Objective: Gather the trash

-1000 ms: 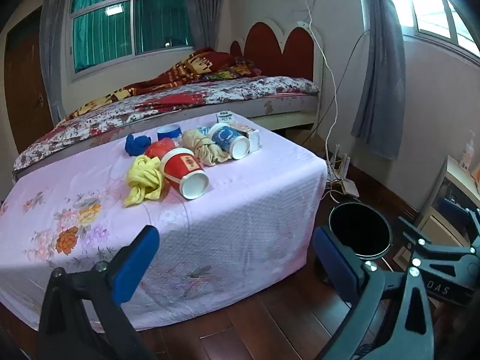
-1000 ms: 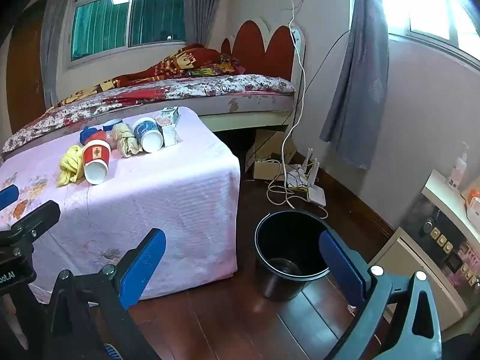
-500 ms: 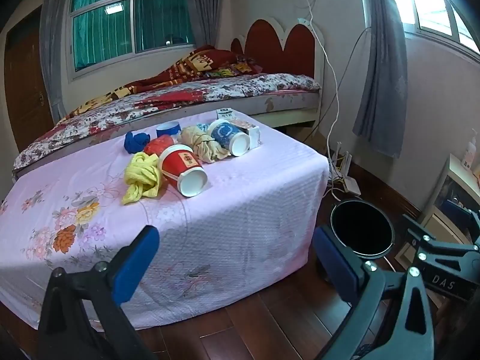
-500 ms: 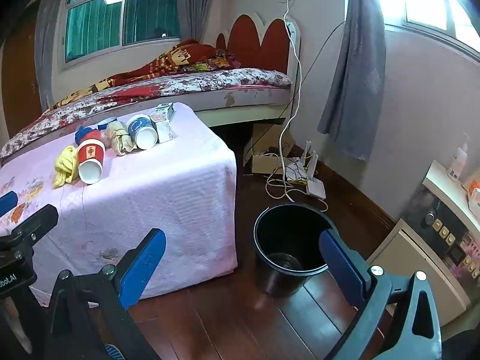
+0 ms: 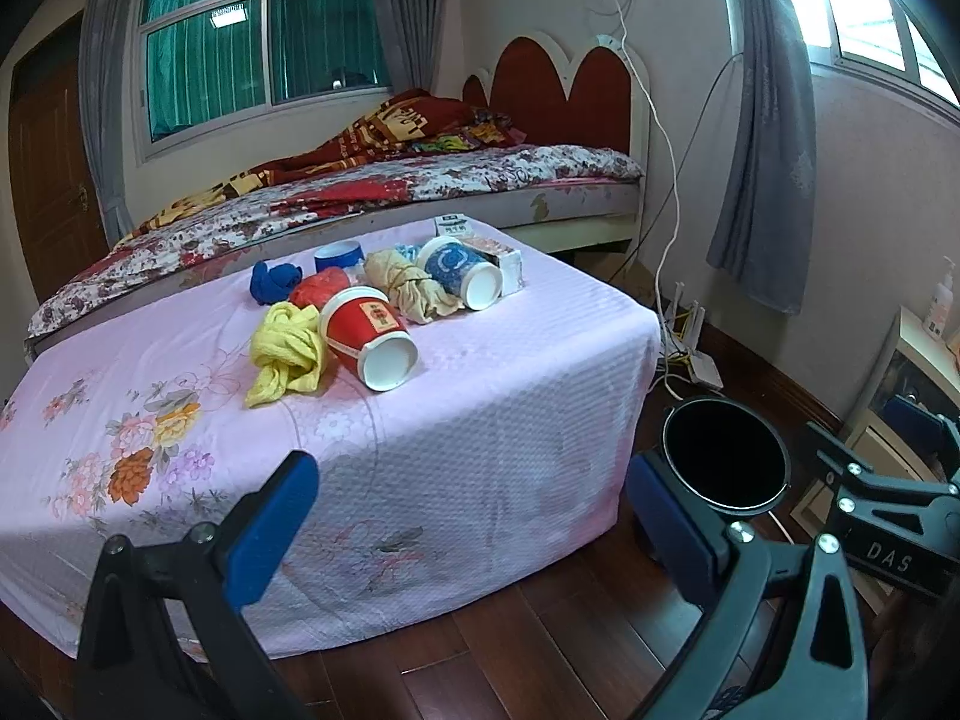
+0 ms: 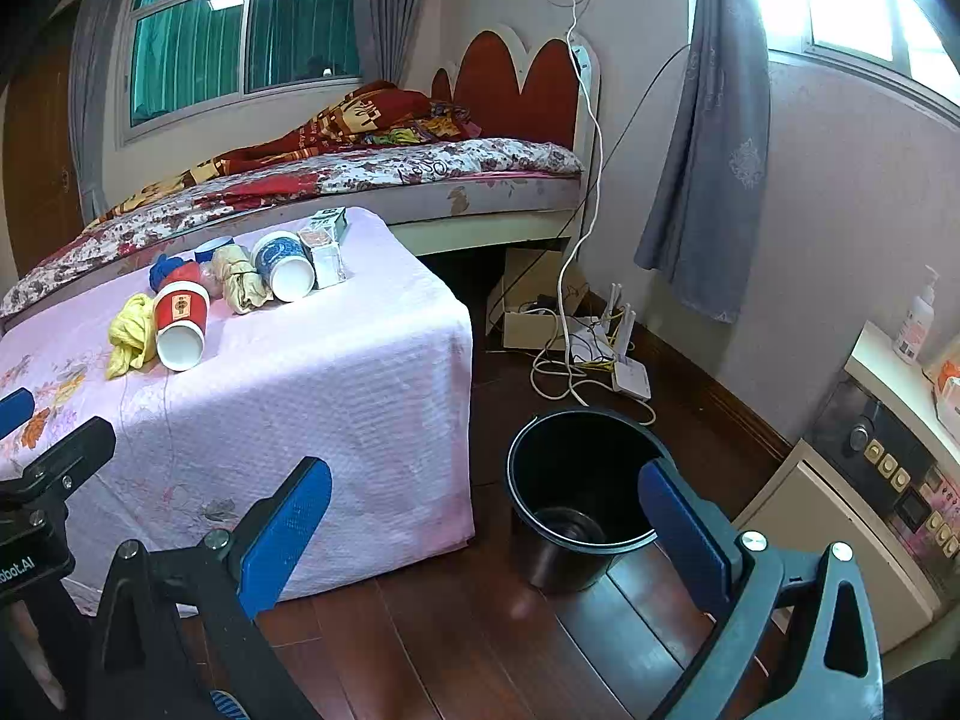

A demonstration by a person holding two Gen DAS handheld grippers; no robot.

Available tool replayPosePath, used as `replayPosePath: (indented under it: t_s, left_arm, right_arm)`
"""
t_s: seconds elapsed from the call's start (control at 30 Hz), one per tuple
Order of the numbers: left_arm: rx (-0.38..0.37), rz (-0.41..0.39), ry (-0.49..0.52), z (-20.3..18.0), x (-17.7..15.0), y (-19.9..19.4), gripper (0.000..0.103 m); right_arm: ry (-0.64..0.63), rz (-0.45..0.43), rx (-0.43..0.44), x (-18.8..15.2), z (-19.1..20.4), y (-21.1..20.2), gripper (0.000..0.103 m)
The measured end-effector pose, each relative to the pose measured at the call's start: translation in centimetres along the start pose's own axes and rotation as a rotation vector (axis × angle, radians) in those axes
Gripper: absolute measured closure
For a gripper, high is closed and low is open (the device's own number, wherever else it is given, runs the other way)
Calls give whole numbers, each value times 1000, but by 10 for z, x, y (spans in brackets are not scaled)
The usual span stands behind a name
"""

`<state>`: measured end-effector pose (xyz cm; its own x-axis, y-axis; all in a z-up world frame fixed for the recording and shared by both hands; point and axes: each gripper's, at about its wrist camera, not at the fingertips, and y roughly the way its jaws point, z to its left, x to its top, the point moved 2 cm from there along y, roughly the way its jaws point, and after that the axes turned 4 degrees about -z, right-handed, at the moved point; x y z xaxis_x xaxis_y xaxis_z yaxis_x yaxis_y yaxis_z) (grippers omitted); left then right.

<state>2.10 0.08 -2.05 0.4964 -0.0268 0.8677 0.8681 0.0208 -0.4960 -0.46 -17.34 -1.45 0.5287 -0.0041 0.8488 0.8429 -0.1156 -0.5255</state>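
While beyond both tongs (image 5: pixel 468 510), trash (image 5: pixel 372 324).

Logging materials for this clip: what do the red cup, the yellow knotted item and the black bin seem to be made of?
Red cup: apparently paper, matte printed wall, white inside, rolled rim; it lies on its side.
Yellow knotted item: soft cloth or thin plastic; it folds and is knotted, and the blur leaves this open.
Black bin: probably smooth plastic, with a faint sheen on the inner wall and an even moulded rim.
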Motion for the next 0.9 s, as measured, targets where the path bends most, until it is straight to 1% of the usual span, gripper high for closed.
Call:
replayPosePath:
  t_s: [0.9]
  left_arm:
    - [2, 2, 6, 0, 0, 1, 0]
  right_arm:
    - [16, 9, -3, 1, -3, 4, 0]
